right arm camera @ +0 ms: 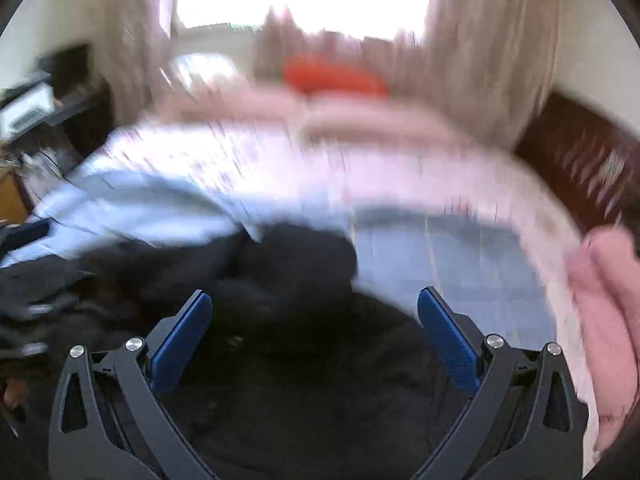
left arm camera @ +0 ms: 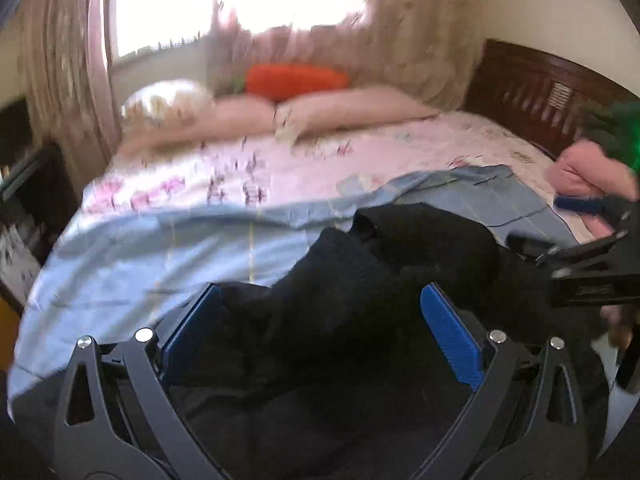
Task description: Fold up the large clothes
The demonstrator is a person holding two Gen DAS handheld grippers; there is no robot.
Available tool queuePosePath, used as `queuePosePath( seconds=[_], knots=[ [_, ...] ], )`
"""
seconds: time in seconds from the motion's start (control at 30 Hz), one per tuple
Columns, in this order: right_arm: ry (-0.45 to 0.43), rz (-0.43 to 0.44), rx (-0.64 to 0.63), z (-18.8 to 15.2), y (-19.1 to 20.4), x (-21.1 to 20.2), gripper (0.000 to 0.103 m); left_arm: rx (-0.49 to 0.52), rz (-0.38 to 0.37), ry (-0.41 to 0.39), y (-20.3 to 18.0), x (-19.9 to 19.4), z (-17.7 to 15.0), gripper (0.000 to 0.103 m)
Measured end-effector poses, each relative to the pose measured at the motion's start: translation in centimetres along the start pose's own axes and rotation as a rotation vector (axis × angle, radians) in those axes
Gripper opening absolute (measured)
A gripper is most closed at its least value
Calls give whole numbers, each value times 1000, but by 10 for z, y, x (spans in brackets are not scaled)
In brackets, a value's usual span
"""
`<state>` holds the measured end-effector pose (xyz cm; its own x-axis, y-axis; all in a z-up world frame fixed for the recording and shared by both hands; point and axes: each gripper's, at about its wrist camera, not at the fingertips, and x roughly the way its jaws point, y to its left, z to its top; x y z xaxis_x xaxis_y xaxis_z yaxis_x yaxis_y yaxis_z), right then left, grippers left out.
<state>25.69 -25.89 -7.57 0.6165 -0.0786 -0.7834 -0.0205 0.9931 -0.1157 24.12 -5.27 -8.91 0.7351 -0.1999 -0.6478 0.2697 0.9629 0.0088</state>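
A black garment (left arm camera: 360, 280) lies crumpled on a light blue sheet (left arm camera: 140, 248) at the near side of the bed. My left gripper (left arm camera: 320, 304) hovers over it, open wide, and its blue pads (left arm camera: 450, 332) grip nothing. My right gripper (left arm camera: 554, 224) comes in from the right edge of the left wrist view, also open. In the blurred right wrist view the right gripper (right arm camera: 316, 308) stands open above the black garment (right arm camera: 300, 360), its pads (right arm camera: 186, 332) clear of the cloth. A blue pad of the left gripper (right arm camera: 24, 234) shows at that view's left edge.
Pink pillows (left arm camera: 352, 110) and an orange carrot plush (left arm camera: 296, 78) lie at the far side of the floral bedspread (left arm camera: 280, 168). A dark wooden headboard (left arm camera: 540, 92) stands at the right, with a pink folded cloth (left arm camera: 580, 172) near it. Dark furniture (left arm camera: 24, 184) stands left of the bed.
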Motion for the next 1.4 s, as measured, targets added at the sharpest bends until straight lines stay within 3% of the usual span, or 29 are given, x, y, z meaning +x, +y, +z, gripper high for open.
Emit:
queuePosePath(
  seconds=[0.03, 0.1, 0.17, 0.27, 0.33, 0.4, 0.43, 0.5, 0.57, 0.63, 0.7, 0.83, 0.93, 1.03, 1.1, 1.23, 1.4],
  knots=[
    [40, 7, -23, 8, 1, 15, 102, -10, 19, 13, -2, 9, 1, 101],
    [19, 14, -58, 20, 5, 25, 102, -51, 49, 24, -3, 22, -7, 101],
    [37, -2, -89, 35, 15, 41, 102, -83, 20, 20, -3, 26, -30, 101],
    [137, -42, -205, 58, 59, 72, 102, -88, 7, -1, -13, 31, -65, 101],
    [146, -151, -324, 68, 92, 96, 102, -79, 10, 6, -20, 41, -88, 101],
    [193, -278, -356, 69, 107, 128, 99, -71, 57, 12, -20, 51, -106, 101],
    [272, -334, -344, 65, 106, 151, 93, -73, 92, 38, -17, 63, -118, 101],
    [378, -323, -273, 54, 96, 183, 51, -130, 111, 87, -4, 83, -134, 101],
    [361, -328, -256, 42, 88, 195, 39, -193, 80, 72, 9, 88, -142, 101],
    [328, -298, -232, 35, 81, 197, 32, -225, 56, 49, 16, 91, -142, 101],
    [277, -270, -179, 31, 70, 185, 24, -226, 58, 56, 16, 93, -142, 101],
    [187, -160, -68, 31, 55, 153, 20, -221, 67, 62, 16, 93, -142, 101],
    [86, -18, 59, 23, 35, 98, 19, -221, 67, 65, 16, 93, -142, 101],
    [-5, 49, 88, 2, 28, 38, 19, -220, 69, 68, 13, 91, -142, 101],
    [-49, 124, 86, -26, 26, -3, 19, -218, 72, 71, 12, 92, -140, 101],
    [-94, 170, 39, -93, 29, -46, 18, -212, 80, 77, 12, 94, -139, 101],
    [-8, 222, 153, -187, 20, -39, 18, -200, 95, 91, 10, 96, -138, 101]
  ],
)
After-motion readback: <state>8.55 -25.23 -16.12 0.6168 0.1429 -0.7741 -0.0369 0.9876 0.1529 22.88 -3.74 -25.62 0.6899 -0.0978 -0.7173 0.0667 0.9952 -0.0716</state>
